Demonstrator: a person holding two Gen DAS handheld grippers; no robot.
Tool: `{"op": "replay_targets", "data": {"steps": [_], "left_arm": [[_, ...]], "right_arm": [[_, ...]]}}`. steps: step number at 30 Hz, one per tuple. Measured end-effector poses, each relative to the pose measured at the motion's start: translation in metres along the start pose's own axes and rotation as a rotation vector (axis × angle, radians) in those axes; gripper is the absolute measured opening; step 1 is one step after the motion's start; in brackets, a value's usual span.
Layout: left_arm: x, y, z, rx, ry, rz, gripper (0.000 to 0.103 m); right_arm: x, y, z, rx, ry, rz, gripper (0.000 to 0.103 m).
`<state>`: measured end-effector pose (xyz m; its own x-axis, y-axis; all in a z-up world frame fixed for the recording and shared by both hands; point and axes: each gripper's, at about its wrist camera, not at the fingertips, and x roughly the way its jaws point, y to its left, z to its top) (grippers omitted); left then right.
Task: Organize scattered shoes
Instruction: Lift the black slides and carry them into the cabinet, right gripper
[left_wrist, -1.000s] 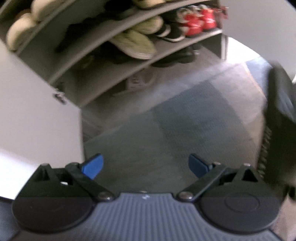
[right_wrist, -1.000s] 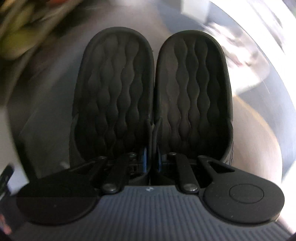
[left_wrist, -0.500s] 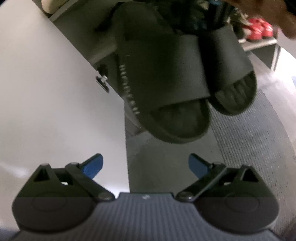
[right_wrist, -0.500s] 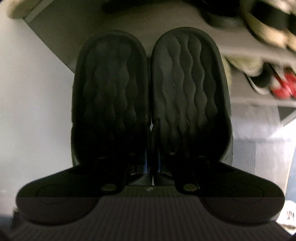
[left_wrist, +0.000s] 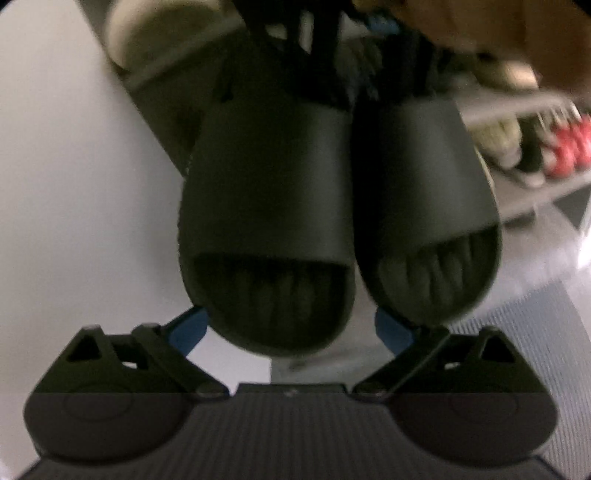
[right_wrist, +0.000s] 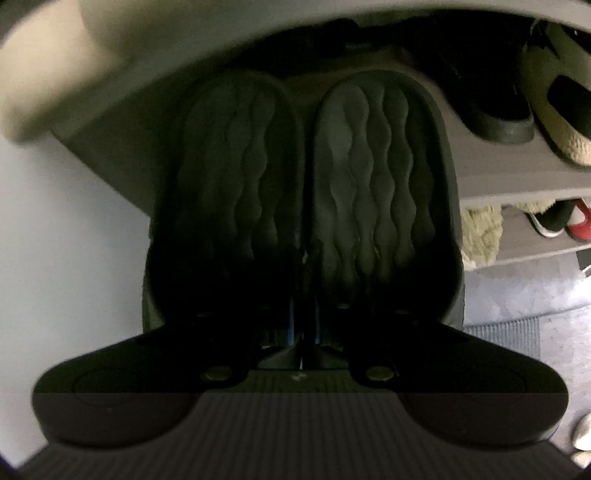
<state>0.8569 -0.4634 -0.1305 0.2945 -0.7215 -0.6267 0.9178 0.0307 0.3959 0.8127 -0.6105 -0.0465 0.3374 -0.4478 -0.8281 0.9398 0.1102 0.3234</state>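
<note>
Now my left gripper (left_wrist: 288, 328) tilts downward, its blue fingers (left_wrist: 188, 326) spread wide with nothing pinched, the toes of the black slides (left_wrist: 332, 192) hanging just above them. To the right, my right gripper (right_wrist: 303, 325) points more steeply down, its jaws pressed together on the inner edges of both slides, soles facing its camera. A second ago the slides hung over the carpet; since then they have swung up in front of the grey shoe rack (right_wrist: 517, 184), beside the white panel (right_wrist: 66, 240). Beige slippers (right_wrist: 561, 110) and red shoes (left_wrist: 569, 155) sit on its shelves.
</note>
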Motion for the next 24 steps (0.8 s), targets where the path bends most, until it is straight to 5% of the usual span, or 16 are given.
{"op": "replay_targets", "data": {"steps": [9,13,24], "left_arm": [[0.002,-0.016,0.009,0.088,-0.126,-0.126,0.099],[0.019,-0.030,0.007,0.080,-0.123,-0.069,0.097],[0.037,-0.030,0.012,-0.034,-0.157,0.027,0.048]], "right_arm": [[0.006,0.001,0.019,0.040,0.015,0.042,0.013],[0.003,0.003,0.012,0.076,0.039,0.072,0.013],[0.007,0.010,0.027,0.029,0.029,0.084,0.016]]}}
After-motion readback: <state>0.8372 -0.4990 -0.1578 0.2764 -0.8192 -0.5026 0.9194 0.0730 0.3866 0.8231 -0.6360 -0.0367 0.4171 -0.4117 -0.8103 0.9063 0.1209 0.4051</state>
